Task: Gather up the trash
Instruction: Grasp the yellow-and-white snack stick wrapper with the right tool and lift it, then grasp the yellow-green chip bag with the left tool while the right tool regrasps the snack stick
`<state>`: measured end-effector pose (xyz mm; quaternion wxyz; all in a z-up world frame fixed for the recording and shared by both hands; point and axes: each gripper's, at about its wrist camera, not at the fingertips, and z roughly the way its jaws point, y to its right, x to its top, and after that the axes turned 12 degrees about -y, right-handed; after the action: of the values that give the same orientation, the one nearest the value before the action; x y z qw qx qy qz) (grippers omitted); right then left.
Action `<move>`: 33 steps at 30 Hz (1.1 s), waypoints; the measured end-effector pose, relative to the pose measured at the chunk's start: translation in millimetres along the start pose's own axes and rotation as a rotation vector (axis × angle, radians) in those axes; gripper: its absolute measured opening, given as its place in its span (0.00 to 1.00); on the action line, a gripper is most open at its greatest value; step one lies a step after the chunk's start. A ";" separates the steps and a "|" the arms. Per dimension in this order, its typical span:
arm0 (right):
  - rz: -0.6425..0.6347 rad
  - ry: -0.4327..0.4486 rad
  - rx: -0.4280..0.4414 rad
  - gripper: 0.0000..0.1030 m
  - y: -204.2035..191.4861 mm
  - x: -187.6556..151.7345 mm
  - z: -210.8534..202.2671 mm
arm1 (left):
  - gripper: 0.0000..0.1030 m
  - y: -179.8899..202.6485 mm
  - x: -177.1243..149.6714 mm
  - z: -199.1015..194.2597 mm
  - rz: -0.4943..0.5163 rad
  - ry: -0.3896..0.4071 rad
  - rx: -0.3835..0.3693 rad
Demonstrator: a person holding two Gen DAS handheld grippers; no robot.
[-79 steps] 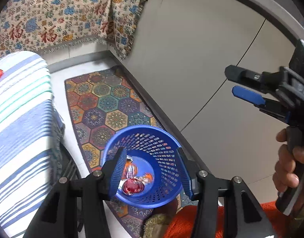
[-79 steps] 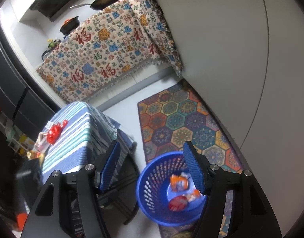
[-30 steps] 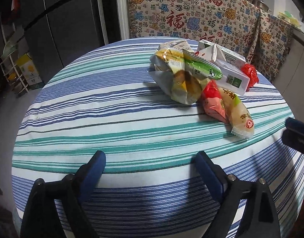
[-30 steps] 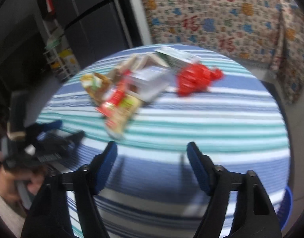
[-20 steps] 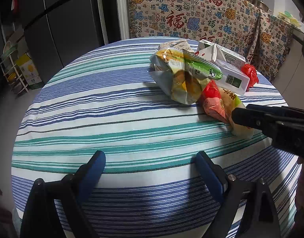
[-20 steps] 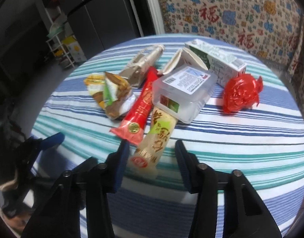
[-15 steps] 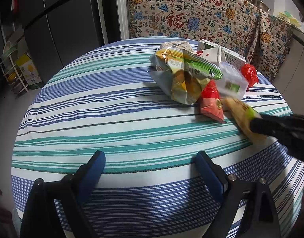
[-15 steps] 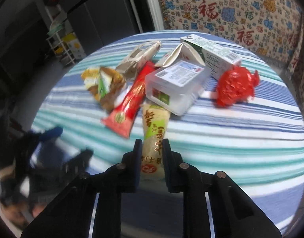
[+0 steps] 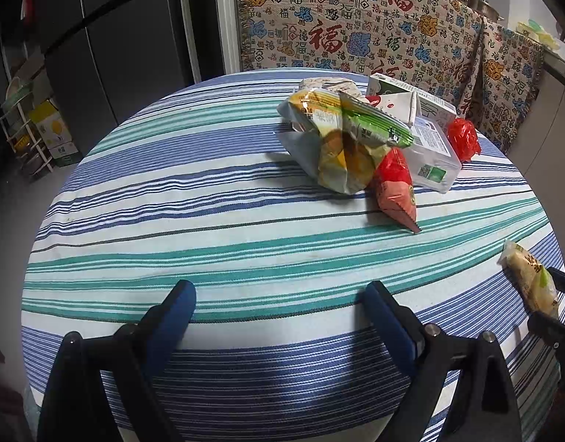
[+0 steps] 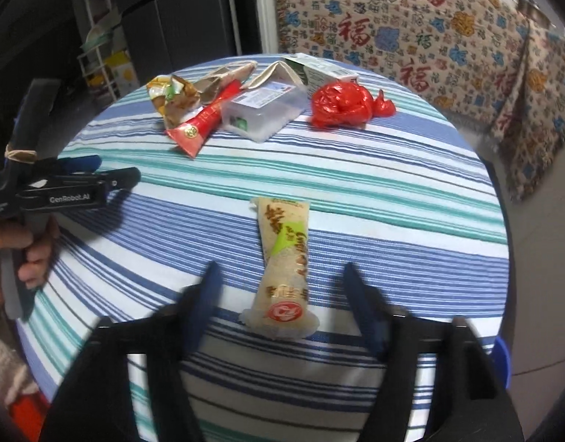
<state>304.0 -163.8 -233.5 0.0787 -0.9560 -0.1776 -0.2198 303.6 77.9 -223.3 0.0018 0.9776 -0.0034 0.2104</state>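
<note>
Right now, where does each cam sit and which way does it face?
Left wrist: on the left gripper, angled down across the striped table at the wrapper pile; own open fingers show.
Right wrist: on the right gripper, over the beige snack packet; open fingers, person's hand.
Shared: packet, pile, table.

1. The right gripper [image 10: 280, 305] shows motion-blurred blue fingers [image 10: 205, 294] in the right wrist view; in the left wrist view the frame edge at three o'clock cuts it off.
2. The crumpled yellow-green foil snack bag [image 9: 346, 140] hides most of the pale wrapper behind it at twelve o'clock.
3. The clear plastic box's [image 9: 431, 154] label print is too small to read.
4. The blue plastic basket rim [image 10: 503, 361] is a sliver at four o'clock, behind the table edge.
</note>
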 end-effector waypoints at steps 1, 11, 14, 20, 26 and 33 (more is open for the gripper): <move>0.001 -0.004 0.007 0.71 -0.5 0.5 1.1 | 0.92 1.0 2.6 1.5 0.000 0.000 0.000; -0.004 -0.020 0.043 0.71 -11.7 2.1 5.5 | 0.92 7.6 14.0 -14.8 -0.041 0.031 -0.146; -0.010 -0.024 0.041 0.71 -12.3 1.1 6.6 | 0.92 27.6 36.0 -22.9 -0.014 0.046 -0.136; -0.034 -0.012 0.026 0.74 -18.3 -1.1 8.1 | 0.92 52.3 79.0 -7.3 -0.026 0.051 -0.101; -0.035 -0.013 0.030 0.74 -14.3 -2.1 7.1 | 0.28 39.4 75.2 -0.2 -0.017 0.076 -0.128; 0.015 -0.030 0.043 0.74 2.6 0.1 5.6 | 0.25 9.1 24.0 -30.2 -0.002 0.064 -0.182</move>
<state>307.2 -164.8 -238.6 0.0982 -0.9585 -0.1765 -0.2012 313.0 68.8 -185.9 0.0911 0.9662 -0.0213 0.2402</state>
